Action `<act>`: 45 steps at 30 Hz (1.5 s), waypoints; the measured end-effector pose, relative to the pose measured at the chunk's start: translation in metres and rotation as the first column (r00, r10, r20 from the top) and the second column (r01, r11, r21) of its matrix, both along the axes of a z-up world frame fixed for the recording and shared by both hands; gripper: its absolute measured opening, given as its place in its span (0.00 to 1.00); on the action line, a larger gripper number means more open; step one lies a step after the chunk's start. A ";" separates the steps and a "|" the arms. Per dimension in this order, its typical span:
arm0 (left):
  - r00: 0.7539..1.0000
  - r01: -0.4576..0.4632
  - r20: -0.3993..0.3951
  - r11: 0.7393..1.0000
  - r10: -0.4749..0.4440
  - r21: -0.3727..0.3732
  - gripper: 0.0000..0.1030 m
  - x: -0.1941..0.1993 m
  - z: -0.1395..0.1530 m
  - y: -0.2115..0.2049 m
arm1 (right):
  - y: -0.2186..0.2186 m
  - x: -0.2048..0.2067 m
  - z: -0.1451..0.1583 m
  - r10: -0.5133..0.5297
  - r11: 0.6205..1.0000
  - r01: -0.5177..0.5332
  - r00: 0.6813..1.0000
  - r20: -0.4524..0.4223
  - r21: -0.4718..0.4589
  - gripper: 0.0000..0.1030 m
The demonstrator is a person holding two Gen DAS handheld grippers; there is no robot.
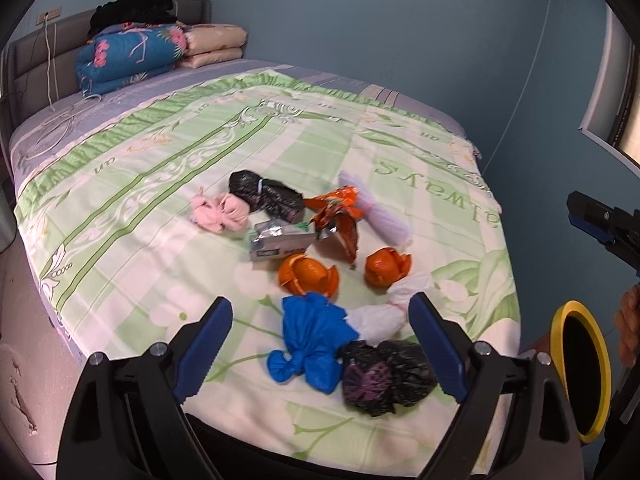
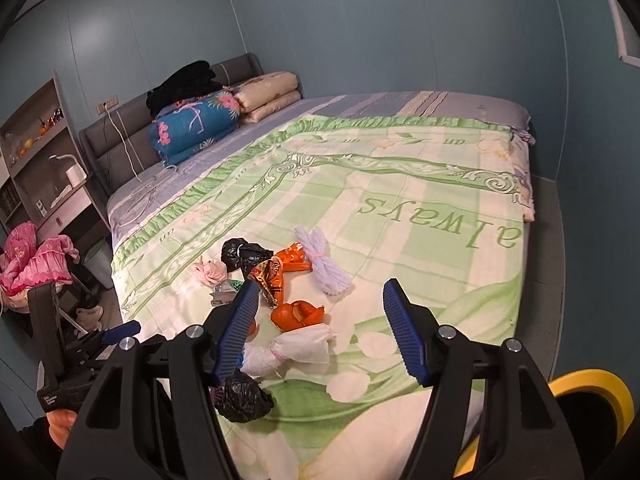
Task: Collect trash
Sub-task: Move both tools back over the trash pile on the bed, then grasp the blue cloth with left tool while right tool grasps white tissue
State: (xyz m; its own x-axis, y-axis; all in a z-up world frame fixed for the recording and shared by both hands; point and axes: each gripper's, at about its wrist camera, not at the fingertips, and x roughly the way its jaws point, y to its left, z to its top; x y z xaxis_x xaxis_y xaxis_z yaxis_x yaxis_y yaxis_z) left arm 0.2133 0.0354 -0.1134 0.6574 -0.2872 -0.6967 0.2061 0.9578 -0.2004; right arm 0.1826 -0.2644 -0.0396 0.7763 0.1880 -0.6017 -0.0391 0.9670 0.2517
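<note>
Trash lies scattered on the green-patterned bedspread (image 1: pixel 160 184): a blue knotted bag (image 1: pixel 312 344), a black bag (image 1: pixel 384 376), a white knotted bag (image 1: pixel 384 312), orange peels (image 1: pixel 308 276), an orange snack wrapper (image 1: pixel 336 220), a silver carton (image 1: pixel 280 240), a pink bag (image 1: pixel 218 212) and a second black bag (image 1: pixel 266 196). My left gripper (image 1: pixel 320 344) hovers open over the blue bag without touching it. My right gripper (image 2: pixel 320 330) is open above the white knotted bag (image 2: pixel 304 346) and an orange peel (image 2: pixel 298 314). A yellow-rimmed bin (image 1: pixel 580 368) stands at the bed's near right corner.
Folded quilts (image 2: pixel 196 124) and a black garment (image 2: pixel 182 80) are stacked at the headboard. Left of the bed stand a shelf unit (image 2: pixel 44 148) and pink clothing (image 2: pixel 28 264). A blue wall (image 1: pixel 400 20) runs along the far side. A lavender bundle (image 2: pixel 324 268) lies mid-bed.
</note>
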 end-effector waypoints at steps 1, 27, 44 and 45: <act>1.000 -0.005 -0.010 1.000 0.005 0.001 0.84 0.002 -0.004 0.003 | 0.003 0.007 -0.005 0.005 1.000 -0.004 1.000 -0.014 0.002 0.60; 0.978 0.060 -0.203 0.998 -0.056 0.015 0.66 0.047 -0.084 -0.016 | 0.032 0.086 -0.139 0.075 0.997 -0.062 0.924 -0.376 0.049 0.60; 0.974 0.103 -0.201 0.994 -0.107 -0.026 0.13 0.044 -0.094 -0.018 | 0.064 0.106 -0.174 0.128 0.990 -0.138 0.871 -0.474 0.013 0.26; 0.974 0.105 -0.197 0.994 -0.108 -0.026 0.12 0.043 -0.094 -0.018 | 0.067 0.105 -0.174 0.132 0.989 -0.149 0.871 -0.474 0.002 0.23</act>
